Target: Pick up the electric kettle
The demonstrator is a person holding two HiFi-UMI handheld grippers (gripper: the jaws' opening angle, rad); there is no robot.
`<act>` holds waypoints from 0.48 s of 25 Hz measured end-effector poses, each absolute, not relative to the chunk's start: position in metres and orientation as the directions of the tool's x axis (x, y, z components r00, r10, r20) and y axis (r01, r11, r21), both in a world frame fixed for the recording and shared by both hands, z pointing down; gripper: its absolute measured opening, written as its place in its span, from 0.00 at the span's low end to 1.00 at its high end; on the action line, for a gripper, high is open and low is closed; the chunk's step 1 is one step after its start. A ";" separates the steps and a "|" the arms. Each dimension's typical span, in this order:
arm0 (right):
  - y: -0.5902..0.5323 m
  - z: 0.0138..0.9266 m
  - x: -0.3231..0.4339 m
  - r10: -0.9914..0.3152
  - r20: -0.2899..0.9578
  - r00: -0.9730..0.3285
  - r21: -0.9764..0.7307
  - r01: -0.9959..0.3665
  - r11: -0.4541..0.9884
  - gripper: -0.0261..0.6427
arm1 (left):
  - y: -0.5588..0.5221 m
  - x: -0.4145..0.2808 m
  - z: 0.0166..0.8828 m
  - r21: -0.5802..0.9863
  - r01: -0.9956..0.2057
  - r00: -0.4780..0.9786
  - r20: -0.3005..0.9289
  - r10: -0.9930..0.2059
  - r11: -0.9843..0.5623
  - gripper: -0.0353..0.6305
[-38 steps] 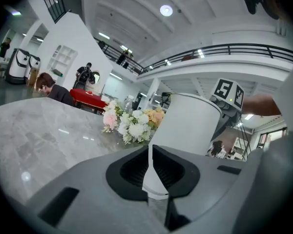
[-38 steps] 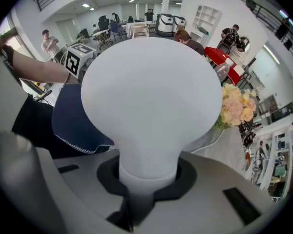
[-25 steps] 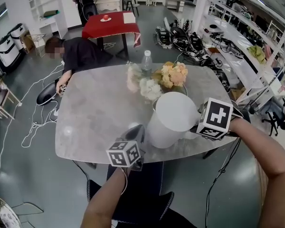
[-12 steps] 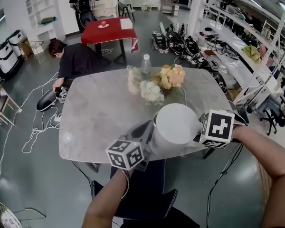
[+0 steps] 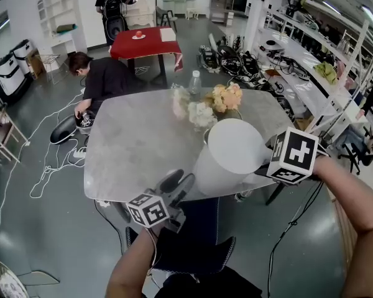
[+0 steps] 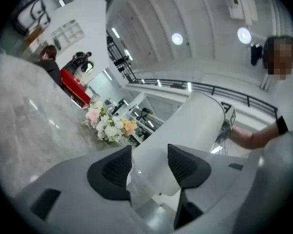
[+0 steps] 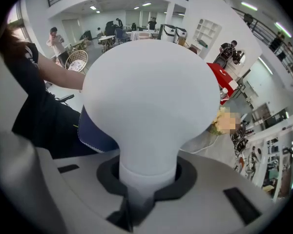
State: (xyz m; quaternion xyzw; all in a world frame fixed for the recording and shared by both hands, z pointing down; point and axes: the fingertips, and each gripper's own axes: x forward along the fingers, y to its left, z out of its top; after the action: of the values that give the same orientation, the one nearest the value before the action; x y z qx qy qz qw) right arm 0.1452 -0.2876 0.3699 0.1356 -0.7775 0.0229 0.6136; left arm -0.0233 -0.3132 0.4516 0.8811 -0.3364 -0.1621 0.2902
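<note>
While we are gripping the white electric kettle by its handle, the right gripper is pointing steeply down and its jaws are clamping that handle firmly from both sides. The kettle is leaning over the near edge of the grey marble table, its round top facing up toward us and its base angling toward the left gripper. That gripper is pointing level at the base, and its jaws have just been opening: they are standing apart now, with the kettle's lower edge showing in the gap between the dark pads (neither pad is pressing on it). Beyond the kettle, a bunch of pale and orange flowers is sitting at the table's far side, with a clear plastic bottle standing just behind it. Under the table's near edge, a dark blue chair is showing between our arms. Farther back, a person in black is crouching on the floor beside the table, and a red table is standing well apart behind them.
</note>
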 end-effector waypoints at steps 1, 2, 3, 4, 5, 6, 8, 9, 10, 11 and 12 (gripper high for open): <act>-0.282 0.367 0.144 -0.190 0.959 -0.208 0.139 -0.239 0.961 0.14 | -0.306 -0.025 0.450 0.668 -0.441 0.728 -0.124 -0.674 -0.599 0.36; -0.277 0.365 0.143 -0.197 0.958 -0.208 0.146 -0.239 0.960 0.14 | -0.300 -0.025 0.448 0.709 -0.382 0.736 -0.154 -0.659 -0.592 0.39; -0.273 0.364 0.141 -0.204 0.957 -0.209 0.152 -0.239 0.959 0.14 | -0.294 -0.024 0.448 0.743 -0.329 0.744 -0.176 -0.644 -0.583 0.42; -0.268 0.362 0.140 -0.208 0.955 -0.211 0.156 -0.241 0.958 0.14 | -0.289 -0.022 0.449 0.769 -0.285 0.752 -0.191 -0.631 -0.572 0.45; -0.263 0.361 0.137 -0.211 0.954 -0.214 0.157 -0.243 0.957 0.14 | -0.285 -0.021 0.452 0.792 -0.245 0.759 -0.203 -0.619 -0.559 0.48; -0.258 0.359 0.135 -0.211 0.953 -0.216 0.157 -0.245 0.957 0.14 | -0.281 -0.020 0.454 0.818 -0.196 0.764 -0.218 -0.608 -0.540 0.49; -0.248 0.355 0.130 -0.216 0.951 -0.221 0.159 -0.250 0.955 0.14 | -0.272 -0.018 0.453 0.874 -0.069 0.757 -0.269 -0.596 -0.481 0.50; -0.243 0.353 0.128 -0.219 0.950 -0.222 0.161 -0.252 0.954 0.14 | -0.267 -0.019 0.451 0.891 -0.012 0.748 -0.294 -0.595 -0.455 0.50; -0.238 0.352 0.126 -0.223 0.949 -0.223 0.165 -0.253 0.953 0.14 | -0.262 -0.020 0.449 0.900 0.032 0.742 -0.313 -0.593 -0.436 0.50; -0.233 0.350 0.125 -0.227 0.948 -0.222 0.168 -0.253 0.953 0.14 | -0.257 -0.020 0.448 0.904 0.062 0.741 -0.326 -0.587 -0.424 0.50; -0.229 0.349 0.123 -0.229 0.949 -0.218 0.172 -0.250 0.953 0.14 | -0.252 -0.020 0.447 0.906 0.084 0.745 -0.334 -0.578 -0.415 0.50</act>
State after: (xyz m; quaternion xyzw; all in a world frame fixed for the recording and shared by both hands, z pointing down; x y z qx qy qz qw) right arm 0.1232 -0.2285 0.3491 0.1536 -0.7804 0.0088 0.6060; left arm -0.0200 -0.2522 0.4472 0.7779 -0.1587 -0.3202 0.5169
